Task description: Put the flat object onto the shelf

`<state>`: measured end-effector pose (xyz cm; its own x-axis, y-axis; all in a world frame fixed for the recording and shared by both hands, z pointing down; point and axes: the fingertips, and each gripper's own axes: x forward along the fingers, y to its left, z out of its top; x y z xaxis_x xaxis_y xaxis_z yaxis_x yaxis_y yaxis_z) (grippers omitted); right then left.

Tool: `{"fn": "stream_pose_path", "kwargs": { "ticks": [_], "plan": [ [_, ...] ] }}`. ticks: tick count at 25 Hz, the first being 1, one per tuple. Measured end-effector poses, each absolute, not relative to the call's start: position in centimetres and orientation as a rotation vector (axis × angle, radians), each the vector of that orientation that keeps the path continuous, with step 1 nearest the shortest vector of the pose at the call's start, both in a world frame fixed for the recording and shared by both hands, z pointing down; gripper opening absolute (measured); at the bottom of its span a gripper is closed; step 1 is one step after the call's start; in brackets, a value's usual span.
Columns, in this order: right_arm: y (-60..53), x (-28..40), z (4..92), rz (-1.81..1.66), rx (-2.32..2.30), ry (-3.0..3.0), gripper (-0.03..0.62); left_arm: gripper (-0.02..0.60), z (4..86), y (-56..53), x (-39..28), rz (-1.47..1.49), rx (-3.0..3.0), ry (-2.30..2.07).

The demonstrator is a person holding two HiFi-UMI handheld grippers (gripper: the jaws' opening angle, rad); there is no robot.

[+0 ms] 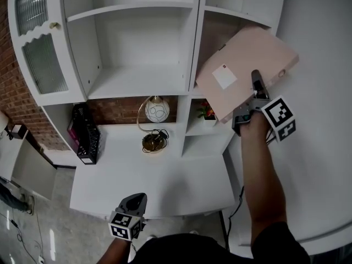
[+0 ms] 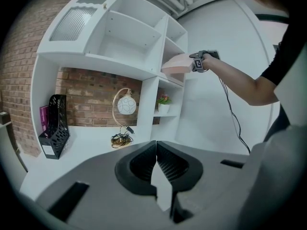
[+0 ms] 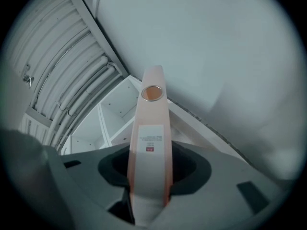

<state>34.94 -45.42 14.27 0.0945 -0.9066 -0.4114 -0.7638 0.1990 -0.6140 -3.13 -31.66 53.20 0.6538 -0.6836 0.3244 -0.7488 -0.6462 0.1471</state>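
White shelving (image 1: 137,81) backs onto brick above the desk (image 1: 165,175). Your right gripper (image 1: 257,85) is clamped on the spine of the flat pink folder (image 1: 242,65), which sits at the mouth of the upper right compartment. Your left gripper (image 1: 136,201) hangs low by the desk's front edge, jaws together on nothing.

A: What's behind the white desk (image 1: 176,180)?
B: Red brick wall (image 1: 113,110) at the far side, plain white wall (image 1: 324,120) on the right.
A: And the floor (image 1: 49,224)?
B: Grey, speckled, near left.
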Motion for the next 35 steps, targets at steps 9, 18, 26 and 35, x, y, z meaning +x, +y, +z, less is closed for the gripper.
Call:
{"fn": "stream_pose_path", "kwargs": {
  "ticks": [9,18,26,35],
  "plan": [
    [-50.9,34.6,13.8,-0.218,-1.644,1.691,0.178,0.005,53.4,-31.7,-3.9,0.342,2.565,-1.215],
    [-55.9,34.2,13.8,-0.257,-1.657,1.7,0.192,0.005,53.5,-32.2,-4.9,0.328,2.524,-1.287],
    [-59.0,34.2,14.0,-0.27,-1.663,1.709,0.21,0.006,53.2,-32.6,-5.2,0.318,2.503,-1.327],
    [-61.0,34.3,14.2,-0.29,-1.674,1.716,0.217,0.005,53.1,-32.8,-5.7,0.316,2.497,-1.348]
  ]
}}
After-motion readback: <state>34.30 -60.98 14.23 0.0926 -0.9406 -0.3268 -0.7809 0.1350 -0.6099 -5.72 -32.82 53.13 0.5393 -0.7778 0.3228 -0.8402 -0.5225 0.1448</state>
